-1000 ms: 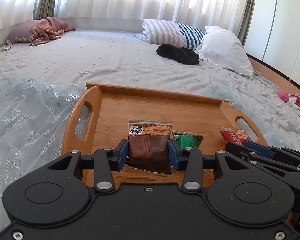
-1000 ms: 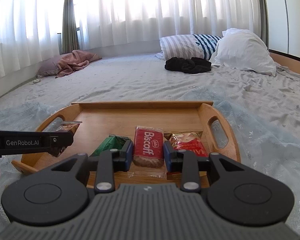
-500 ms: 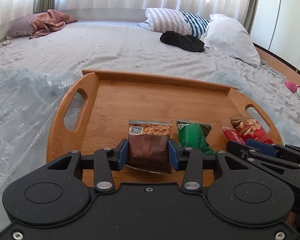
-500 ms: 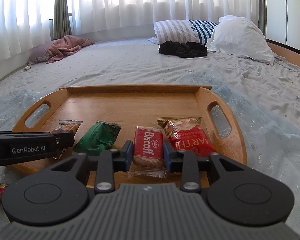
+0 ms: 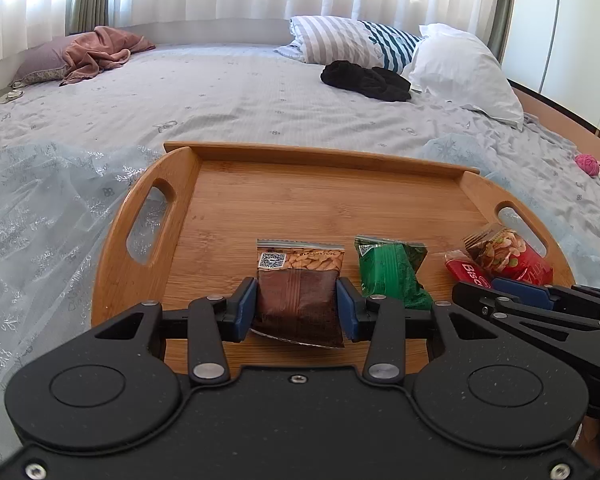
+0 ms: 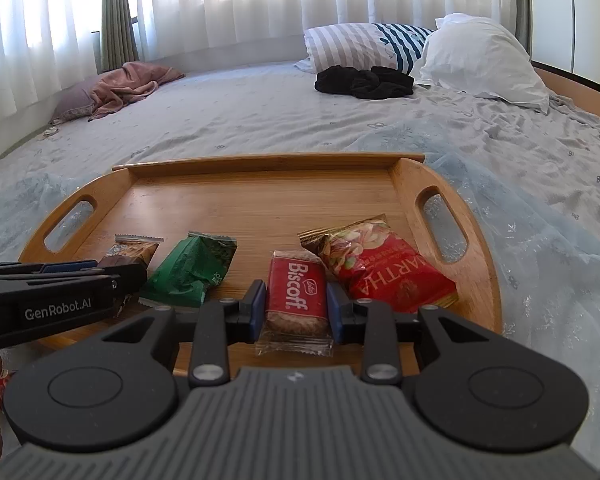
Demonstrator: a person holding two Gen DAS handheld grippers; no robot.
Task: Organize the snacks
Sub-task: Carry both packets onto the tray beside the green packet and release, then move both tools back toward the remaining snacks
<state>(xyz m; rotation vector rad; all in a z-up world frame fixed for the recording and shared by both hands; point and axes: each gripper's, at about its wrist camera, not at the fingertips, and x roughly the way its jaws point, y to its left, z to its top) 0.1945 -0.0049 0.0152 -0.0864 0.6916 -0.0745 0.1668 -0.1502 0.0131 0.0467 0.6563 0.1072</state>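
Observation:
A wooden tray (image 5: pixel 300 196) (image 6: pixel 260 196) lies on the bed. My left gripper (image 5: pixel 297 308) is shut on a brown almond packet (image 5: pixel 300 284), low over the tray's near left part; the packet also shows in the right wrist view (image 6: pixel 136 248). My right gripper (image 6: pixel 296 306) is shut on a red Biscoff packet (image 6: pixel 298 288), seen also in the left wrist view (image 5: pixel 466 272). A green packet (image 5: pixel 390 270) (image 6: pixel 190 266) lies on the tray between them. A red nut packet (image 6: pixel 380 266) (image 5: pixel 508 252) lies at the tray's right.
The bed has a grey sheet and a pale blue sheer cloth (image 5: pixel 40 208) around the tray. Pillows (image 5: pixel 460 68), a black garment (image 5: pixel 364 80) and a pink blanket (image 5: pixel 100 54) lie far back. A pink item (image 5: pixel 588 162) lies at the right.
Both grippers have risen and tilted down, each keeping its packet. More of the tray floor and the packets on it shows now.

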